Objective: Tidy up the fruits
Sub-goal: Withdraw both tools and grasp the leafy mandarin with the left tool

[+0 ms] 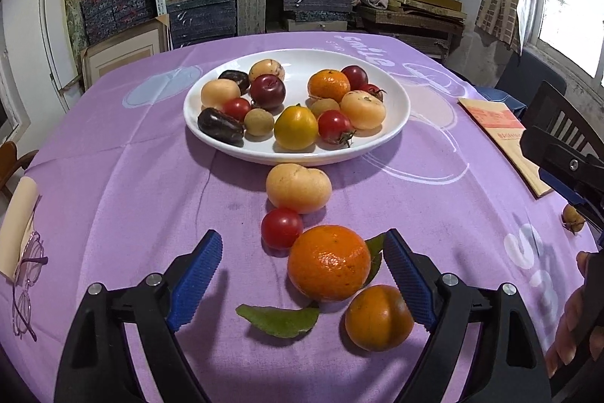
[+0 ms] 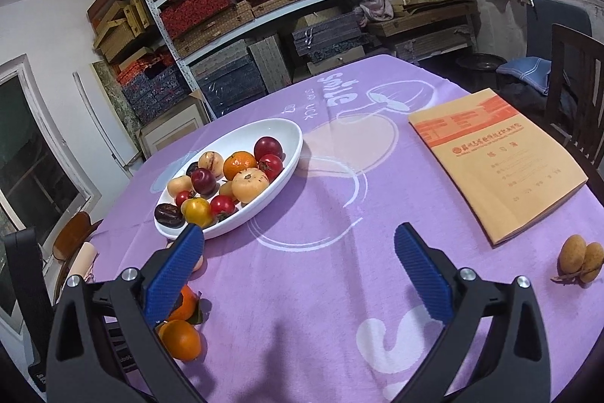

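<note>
Left gripper [image 1: 302,252] spread around tangerine [image 1: 328,262], plate [image 1: 392,89] beyond

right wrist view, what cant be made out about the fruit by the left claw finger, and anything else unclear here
- Tangerine, right wrist view: mostly hidden behind the right claw's blue pad.
- Pale fruit, right wrist view: only a sliver shows past that pad.
- Notebook print: too small to read.
- Longans, left wrist view: partly covered by the other claw's black frame.
- Glasses, left wrist view: warped at the fisheye edge.
</note>
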### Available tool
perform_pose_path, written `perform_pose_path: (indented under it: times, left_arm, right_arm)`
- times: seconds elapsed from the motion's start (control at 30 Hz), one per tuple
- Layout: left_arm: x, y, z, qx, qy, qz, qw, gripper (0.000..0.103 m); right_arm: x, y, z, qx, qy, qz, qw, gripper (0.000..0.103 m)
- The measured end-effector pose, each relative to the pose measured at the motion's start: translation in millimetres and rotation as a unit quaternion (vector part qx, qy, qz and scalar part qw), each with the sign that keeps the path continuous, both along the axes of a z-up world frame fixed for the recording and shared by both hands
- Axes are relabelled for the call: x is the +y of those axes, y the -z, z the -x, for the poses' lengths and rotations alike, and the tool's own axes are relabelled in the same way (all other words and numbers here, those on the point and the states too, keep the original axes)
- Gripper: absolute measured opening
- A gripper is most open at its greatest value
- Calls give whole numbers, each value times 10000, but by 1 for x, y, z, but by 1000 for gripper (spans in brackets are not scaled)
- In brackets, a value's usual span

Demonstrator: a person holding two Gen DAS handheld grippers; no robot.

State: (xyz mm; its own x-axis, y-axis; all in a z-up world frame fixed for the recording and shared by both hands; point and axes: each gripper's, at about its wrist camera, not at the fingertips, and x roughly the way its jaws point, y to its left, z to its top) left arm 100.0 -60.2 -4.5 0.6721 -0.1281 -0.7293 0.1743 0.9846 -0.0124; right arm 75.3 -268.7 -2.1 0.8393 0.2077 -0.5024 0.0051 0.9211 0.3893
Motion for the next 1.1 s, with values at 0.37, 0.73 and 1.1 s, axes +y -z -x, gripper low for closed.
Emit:
perform_pose_path:
  times: [0.37,0.73,1.1]
  left_arm:
    - [19,2,5,78,-173,115,9998,100]
    - [8,11,-4,313,41,184,9993,83]
    - [18,10,-3,415,247,617,9969,64]
  right_arm:
    - [-8,3,-1,90,62,-206,9997,99]
    - [-9,6,-5,212,60,-189,9996,99]
    - [-7,6,-6,240,40,-180,9995,99]
